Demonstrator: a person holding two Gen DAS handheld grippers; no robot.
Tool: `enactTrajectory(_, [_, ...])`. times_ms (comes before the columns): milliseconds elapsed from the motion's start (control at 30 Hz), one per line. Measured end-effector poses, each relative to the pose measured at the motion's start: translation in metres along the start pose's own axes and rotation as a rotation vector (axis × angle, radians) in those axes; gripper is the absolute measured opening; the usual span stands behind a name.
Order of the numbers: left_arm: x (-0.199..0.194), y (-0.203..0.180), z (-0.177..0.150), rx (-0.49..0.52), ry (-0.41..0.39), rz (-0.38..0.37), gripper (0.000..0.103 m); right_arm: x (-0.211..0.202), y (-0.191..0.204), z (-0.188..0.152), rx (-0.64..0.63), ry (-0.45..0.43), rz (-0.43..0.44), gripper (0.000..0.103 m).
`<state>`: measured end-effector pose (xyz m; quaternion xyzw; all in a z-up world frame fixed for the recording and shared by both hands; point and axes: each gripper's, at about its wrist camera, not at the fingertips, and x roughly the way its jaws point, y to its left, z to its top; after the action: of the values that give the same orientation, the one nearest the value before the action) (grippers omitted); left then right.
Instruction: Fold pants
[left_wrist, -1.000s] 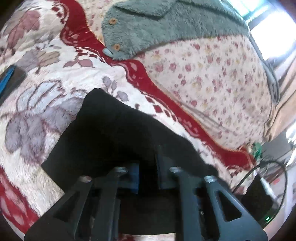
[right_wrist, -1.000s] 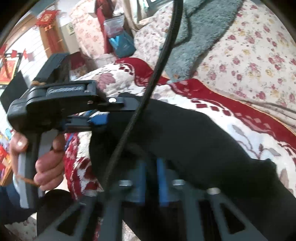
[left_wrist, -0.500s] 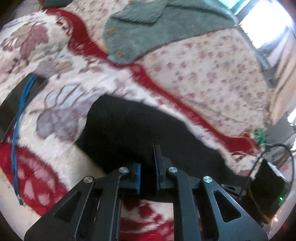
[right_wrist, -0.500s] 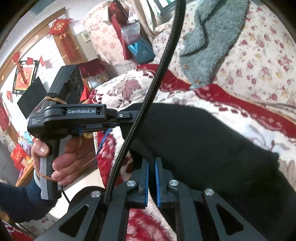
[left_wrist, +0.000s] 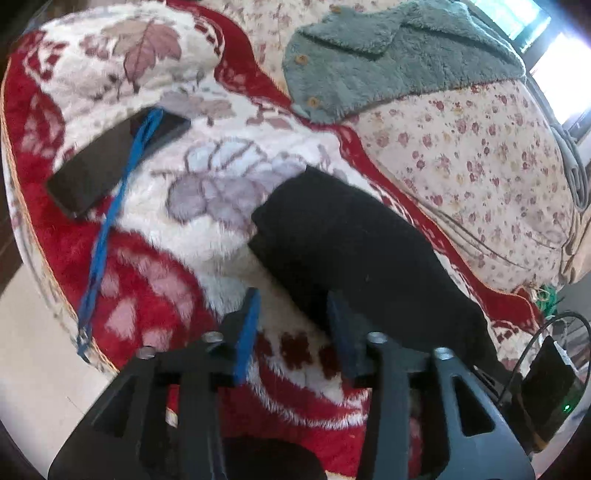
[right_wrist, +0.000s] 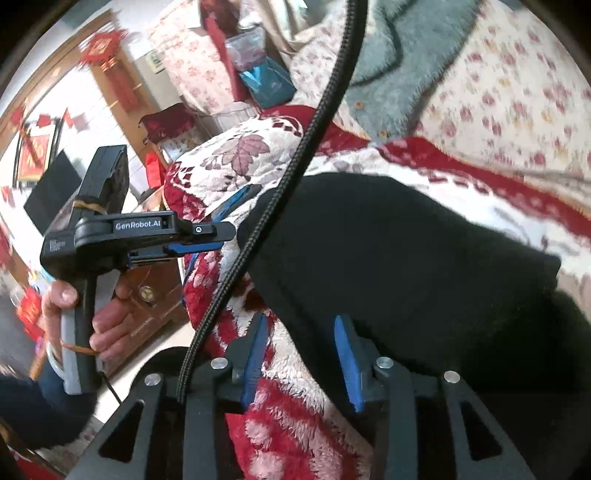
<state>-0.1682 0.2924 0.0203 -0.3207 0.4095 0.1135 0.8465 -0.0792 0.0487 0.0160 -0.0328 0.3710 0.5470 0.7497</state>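
Black pants (left_wrist: 354, 251) lie folded on the floral blanket (left_wrist: 207, 236), long axis running away toward upper left. Both grippers have just been opening, nothing between pads: left gripper (left_wrist: 291, 325) off the near-left edge, right gripper (right_wrist: 301, 350) closer, one pad beside cloth.

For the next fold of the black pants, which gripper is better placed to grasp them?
Probably the right gripper: the black pants border its right pad. The left gripper is open over the blanket beside them.
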Motion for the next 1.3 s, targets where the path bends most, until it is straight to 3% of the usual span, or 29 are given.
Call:
enactTrajectory(133, [0.008, 0.003, -0.006, -0.015, 0.042, -0.034, 0.045, -0.002, 0.008, -0.007, -0.028, 0.015, -0.029, 0.036])
enactTrajectory(233, [0.020, -0.002, -0.009, -0.020, 0.074, -0.048, 0.045, 0.002, 0.012, -0.011, -0.082, 0.018, -0.117, 0.040])
enactTrajectory(367, [0.033, -0.006, -0.005, -0.055, 0.063, -0.085, 0.046, 0.015, 0.016, -0.014, -0.164, 0.034, -0.176, 0.043])
enactTrajectory(533, [0.043, -0.012, 0.013, -0.129, 0.022, -0.202, 0.046, 0.016, 0.010, -0.012, -0.141, 0.028, -0.165, 0.043])
enactTrajectory(600, [0.038, -0.020, 0.018, -0.107, 0.007, -0.218, 0.042, 0.014, 0.007, -0.009, -0.110, 0.023, -0.144, 0.043])
enactTrajectory(667, [0.026, -0.027, 0.017, -0.068, -0.029, -0.220, 0.037, 0.014, 0.005, -0.007, -0.091, 0.025, -0.124, 0.043])
enactTrajectory(767, [0.003, -0.027, 0.009, -0.048, -0.072, -0.211, 0.037, 0.015, 0.006, -0.009, -0.087, 0.039, -0.097, 0.044])
enactTrajectory(867, [-0.013, -0.018, 0.003, -0.043, -0.117, -0.113, 0.037, 0.013, 0.008, -0.013, -0.080, 0.032, -0.056, 0.044])
enactTrajectory(933, [-0.015, -0.017, 0.002, -0.028, -0.109, -0.081, 0.037, 0.012, 0.009, -0.016, -0.083, 0.034, -0.037, 0.044])
enactTrajectory(1100, [-0.011, -0.034, -0.005, 0.026, -0.071, -0.092, 0.037, -0.003, 0.004, -0.018, -0.022, 0.027, -0.018, 0.044])
enactTrajectory(1300, [-0.001, -0.083, -0.021, 0.178, -0.053, -0.088, 0.037, -0.047, -0.013, -0.039, 0.023, 0.011, -0.133, 0.044])
